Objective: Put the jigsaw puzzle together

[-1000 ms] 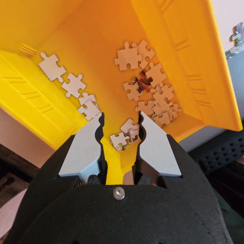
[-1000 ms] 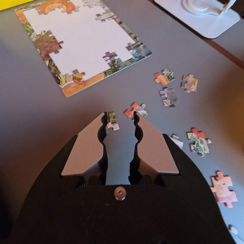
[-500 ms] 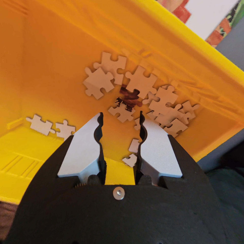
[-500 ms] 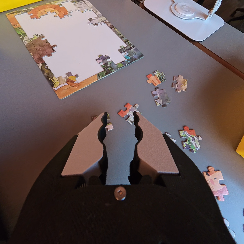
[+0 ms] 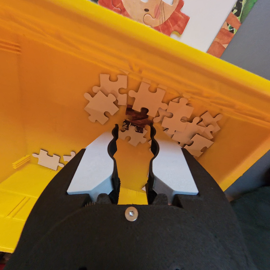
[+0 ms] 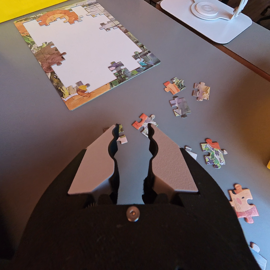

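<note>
Where face-down pieces [image 5: 177, 115] lie, yellow bin [image 5: 61, 70]

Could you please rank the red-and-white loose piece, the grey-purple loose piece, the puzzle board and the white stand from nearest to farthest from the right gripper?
Right gripper, right wrist view:
1. Red-and-white piece, at the fingertips.
2. Grey-purple piece, ahead, rightward.
3. Puzzle board, ahead, leftward.
4. White stand, far right corner.

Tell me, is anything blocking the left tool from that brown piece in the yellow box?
Partly. The left tool is open with a free path, but white face-down pieces overlap the brown piece in the yellow box.
</note>
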The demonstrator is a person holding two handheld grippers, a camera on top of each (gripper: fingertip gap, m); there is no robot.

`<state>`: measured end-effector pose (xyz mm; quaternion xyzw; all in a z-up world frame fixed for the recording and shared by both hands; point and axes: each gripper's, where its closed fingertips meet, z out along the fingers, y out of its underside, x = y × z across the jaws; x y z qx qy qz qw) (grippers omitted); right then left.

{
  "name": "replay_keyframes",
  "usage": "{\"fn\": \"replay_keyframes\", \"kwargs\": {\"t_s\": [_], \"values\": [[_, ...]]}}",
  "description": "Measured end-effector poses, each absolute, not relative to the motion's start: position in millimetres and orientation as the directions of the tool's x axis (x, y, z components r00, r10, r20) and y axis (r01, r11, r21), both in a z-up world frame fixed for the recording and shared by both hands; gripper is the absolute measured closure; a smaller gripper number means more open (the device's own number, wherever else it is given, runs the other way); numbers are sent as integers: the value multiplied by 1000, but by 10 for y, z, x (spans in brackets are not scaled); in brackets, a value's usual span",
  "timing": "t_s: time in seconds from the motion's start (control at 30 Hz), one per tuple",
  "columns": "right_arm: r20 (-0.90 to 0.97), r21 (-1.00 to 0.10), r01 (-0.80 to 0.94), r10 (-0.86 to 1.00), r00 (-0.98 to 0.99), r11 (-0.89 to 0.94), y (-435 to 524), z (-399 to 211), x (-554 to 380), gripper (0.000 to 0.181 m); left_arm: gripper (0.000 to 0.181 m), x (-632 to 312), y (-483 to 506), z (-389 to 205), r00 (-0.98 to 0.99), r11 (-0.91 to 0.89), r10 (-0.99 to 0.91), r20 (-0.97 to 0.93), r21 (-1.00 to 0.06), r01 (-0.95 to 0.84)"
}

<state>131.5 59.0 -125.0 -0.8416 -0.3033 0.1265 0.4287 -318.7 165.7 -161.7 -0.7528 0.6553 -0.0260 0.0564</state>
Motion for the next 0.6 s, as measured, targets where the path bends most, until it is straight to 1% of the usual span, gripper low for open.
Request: {"fn": "replay_keyframes", "kwargs": {"t_s": [0.17,0.27,0.33,0.37,0.4,0.47,0.53,0.6], "values": [[39,-798,398,620,783,-452,580,-1254,1312,141,142,-3182,1624,-1626,123,-119,-992,-22,-119,-986],[37,-795,399,621,783,-456,575,-1264,1312,141,138,-3184,1600,-1651,98,-96,-995,-17,-109,-989],[34,-796,399,623,781,-456,571,-1266,1306,142,139,-3187,1604,-1644,97,-95,-995,-20,-110,-989],[33,-796,398,624,781,-456,571,-1265,1304,142,142,-3196,1614,-1626,100,-96,-995,-29,-112,-989],[33,-797,397,624,781,-455,571,-1263,1304,142,154,-3217,1630,-1601,100,-94,-994,-45,-110,-989],[33,-799,395,623,781,-453,571,-1257,1304,142,165,-3281,1638,-1566,97,-90,-993,-73,-99,-991],[31,-799,394,624,781,-454,568,-1254,1301,142,171,-3321,1633,-1545,99,-91,-992,-79,-98,-991],[33,-799,396,623,781,-453,568,-1256,1304,142,173,-3353,1612,-1543,104,-98,-992,-66,-95,-991]]}}
